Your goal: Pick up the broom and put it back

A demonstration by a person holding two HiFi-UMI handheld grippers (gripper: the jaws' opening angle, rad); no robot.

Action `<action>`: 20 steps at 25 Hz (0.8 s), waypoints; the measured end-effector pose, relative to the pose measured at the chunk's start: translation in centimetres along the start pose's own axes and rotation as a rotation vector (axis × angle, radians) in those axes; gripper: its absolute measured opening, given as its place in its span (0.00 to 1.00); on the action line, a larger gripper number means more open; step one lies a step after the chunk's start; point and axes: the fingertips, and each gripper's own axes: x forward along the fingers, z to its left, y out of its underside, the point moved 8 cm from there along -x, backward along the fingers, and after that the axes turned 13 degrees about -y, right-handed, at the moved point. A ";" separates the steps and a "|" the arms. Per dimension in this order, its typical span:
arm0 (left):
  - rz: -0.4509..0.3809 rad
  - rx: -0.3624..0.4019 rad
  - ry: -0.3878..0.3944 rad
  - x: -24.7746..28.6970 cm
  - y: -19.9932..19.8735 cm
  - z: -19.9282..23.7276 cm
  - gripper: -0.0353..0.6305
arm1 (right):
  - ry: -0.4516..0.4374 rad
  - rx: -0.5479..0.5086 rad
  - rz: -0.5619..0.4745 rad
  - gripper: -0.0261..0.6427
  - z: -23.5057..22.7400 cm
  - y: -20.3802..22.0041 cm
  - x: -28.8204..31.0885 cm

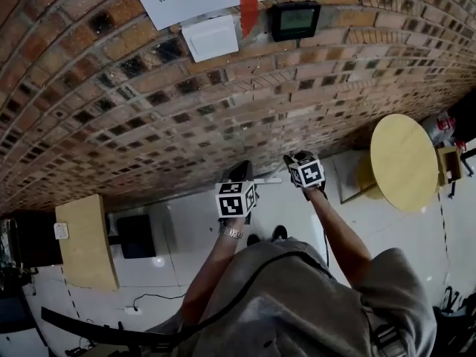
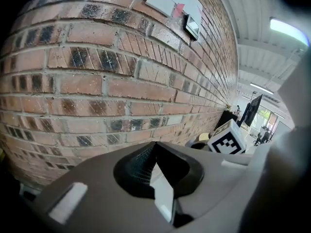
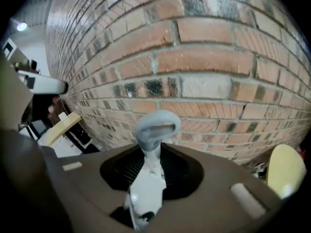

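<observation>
The broom shows only as a grey handle end with a hanging loop (image 3: 156, 125) and a pale shaft below it. My right gripper (image 3: 151, 164) is shut on that shaft, and the loop sticks out past the pads toward the brick wall (image 3: 204, 57). In the head view the right gripper (image 1: 291, 160) and left gripper (image 1: 239, 171) are side by side, close to the foot of the wall. The left gripper (image 2: 154, 152) has its black ribbed pads meeting at the tip. A white piece sits low between them, and I cannot tell what it is. The broom's head is hidden.
The brick wall (image 1: 186, 110) fills the space ahead, with papers (image 1: 212, 37) and a small screen (image 1: 295, 19) on it. A round yellow table (image 1: 405, 162) stands to the right. A wooden cabinet (image 1: 85, 240) and a black box (image 1: 137, 236) stand to the left. A cable (image 1: 152, 300) lies on the white floor.
</observation>
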 end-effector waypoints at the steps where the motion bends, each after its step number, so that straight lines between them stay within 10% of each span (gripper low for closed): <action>1: -0.007 0.003 0.005 -0.1 -0.2 -0.2 0.05 | 0.002 -0.002 -0.033 0.18 0.8 -0.6 -1.3; 11: -0.033 0.061 0.053 -2.4 0.8 -3.0 0.05 | 0.061 -0.032 -0.269 0.18 8.8 -3.4 -8.8; 20: -0.050 0.099 0.050 -3.9 0.9 -3.4 0.05 | 0.042 -0.100 -0.243 0.18 12.4 -2.7 -8.8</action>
